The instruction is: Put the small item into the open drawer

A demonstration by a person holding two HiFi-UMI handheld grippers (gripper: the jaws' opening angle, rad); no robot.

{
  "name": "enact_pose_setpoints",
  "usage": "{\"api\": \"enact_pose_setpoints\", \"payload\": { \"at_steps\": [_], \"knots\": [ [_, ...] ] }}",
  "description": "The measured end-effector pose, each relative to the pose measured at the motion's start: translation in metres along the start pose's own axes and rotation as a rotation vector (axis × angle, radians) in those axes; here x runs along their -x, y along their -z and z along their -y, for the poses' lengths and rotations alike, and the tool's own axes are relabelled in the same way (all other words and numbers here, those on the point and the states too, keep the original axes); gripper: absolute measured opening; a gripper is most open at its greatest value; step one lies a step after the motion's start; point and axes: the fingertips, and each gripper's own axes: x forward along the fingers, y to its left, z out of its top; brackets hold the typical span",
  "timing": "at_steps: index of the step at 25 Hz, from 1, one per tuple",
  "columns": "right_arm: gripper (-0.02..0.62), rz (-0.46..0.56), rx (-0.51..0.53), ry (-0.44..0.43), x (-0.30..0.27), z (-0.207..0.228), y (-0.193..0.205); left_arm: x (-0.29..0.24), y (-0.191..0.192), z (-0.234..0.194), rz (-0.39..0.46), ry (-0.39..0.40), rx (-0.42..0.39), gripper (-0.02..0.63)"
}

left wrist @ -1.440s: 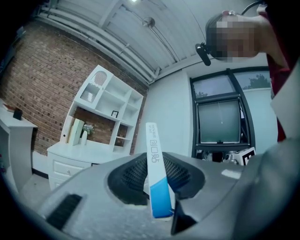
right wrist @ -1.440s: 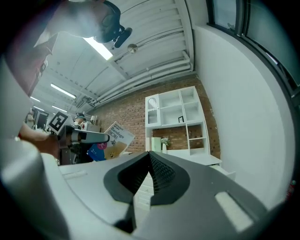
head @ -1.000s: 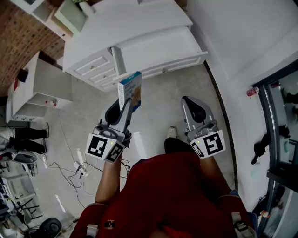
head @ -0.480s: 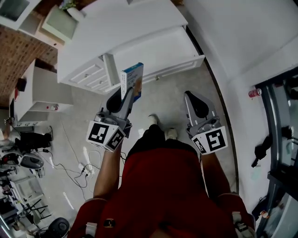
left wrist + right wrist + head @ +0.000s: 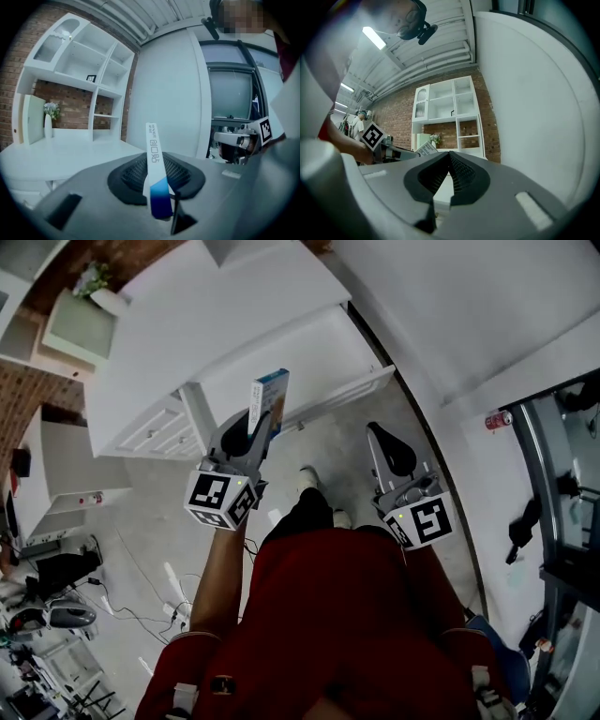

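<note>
In the head view my left gripper (image 5: 255,420) is shut on a small blue-and-white box (image 5: 269,397), which stands upright just above the front edge of the open white drawer (image 5: 309,343). The left gripper view has the box (image 5: 154,164) edge-on, pinched between the black pads. My right gripper (image 5: 384,437) hangs to the right of the drawer's front corner, its pads meeting at the tips with nothing between them. From the right gripper view (image 5: 450,157) I see the box (image 5: 425,149) and the left gripper's marker cube (image 5: 372,136) off to the left.
The drawer belongs to a white cabinet (image 5: 150,371) with smaller shut drawers (image 5: 155,432) on its left. A white shelf unit (image 5: 84,79) stands against a brick wall. Cables (image 5: 178,601) lie on the floor at left. A white wall and a glass door (image 5: 562,493) are at right.
Both grippers have moved forward toward the cabinet. The box, first short of the drawer over the floor, now stands over the drawer's front edge. The grip on it is unchanged.
</note>
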Motion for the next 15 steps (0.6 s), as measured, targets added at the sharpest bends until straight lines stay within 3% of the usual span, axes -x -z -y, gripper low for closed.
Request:
{"api": "enact_pose_setpoints", "payload": {
  "at_steps": [9,15],
  "knots": [
    [0.012,-0.049,0.037,0.076,-0.087,0.020,0.006,-0.070,0.049,-0.071,-0.143,0.079,0.004,0.095],
    [0.012,-0.080,0.035,0.092,-0.115,0.026,0.018,-0.105,0.078,-0.087,-0.235,0.136,0.002,0.095]
  ]
}}
